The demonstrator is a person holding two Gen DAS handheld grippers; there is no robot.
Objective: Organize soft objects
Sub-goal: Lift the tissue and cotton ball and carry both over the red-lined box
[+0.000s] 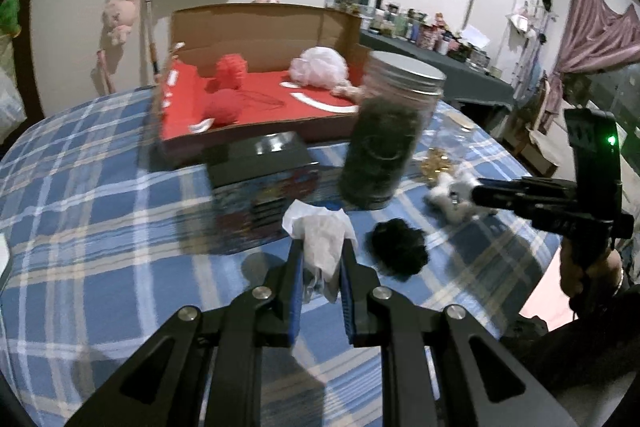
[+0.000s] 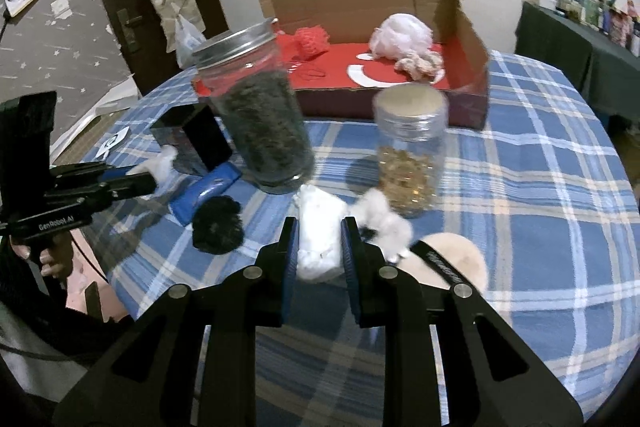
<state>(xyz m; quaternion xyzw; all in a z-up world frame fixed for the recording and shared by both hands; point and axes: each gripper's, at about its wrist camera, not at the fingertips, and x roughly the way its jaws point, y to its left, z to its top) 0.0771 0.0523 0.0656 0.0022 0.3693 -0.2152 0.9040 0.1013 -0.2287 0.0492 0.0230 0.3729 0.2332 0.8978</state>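
My left gripper (image 1: 322,247) is shut on a crumpled white tissue (image 1: 320,239) above the plaid tablecloth. My right gripper (image 2: 319,227) is shut on a white soft wad (image 2: 320,239). A black fuzzy scrunchie (image 1: 400,251) lies just right of the left gripper; it also shows in the right wrist view (image 2: 218,223). A white fluffy piece (image 2: 386,219) lies right of my right gripper. An open cardboard box (image 1: 260,27) with a red floor holds red yarn (image 1: 224,103) and a pink pouf (image 1: 320,65).
A tall jar of dark stuff (image 1: 384,131) and a black box (image 1: 264,159) stand before the cardboard box. A jar of gold bits (image 2: 410,155), a blue flat item (image 2: 208,191) and a beige round puff (image 2: 460,259) sit on the table (image 2: 540,187).
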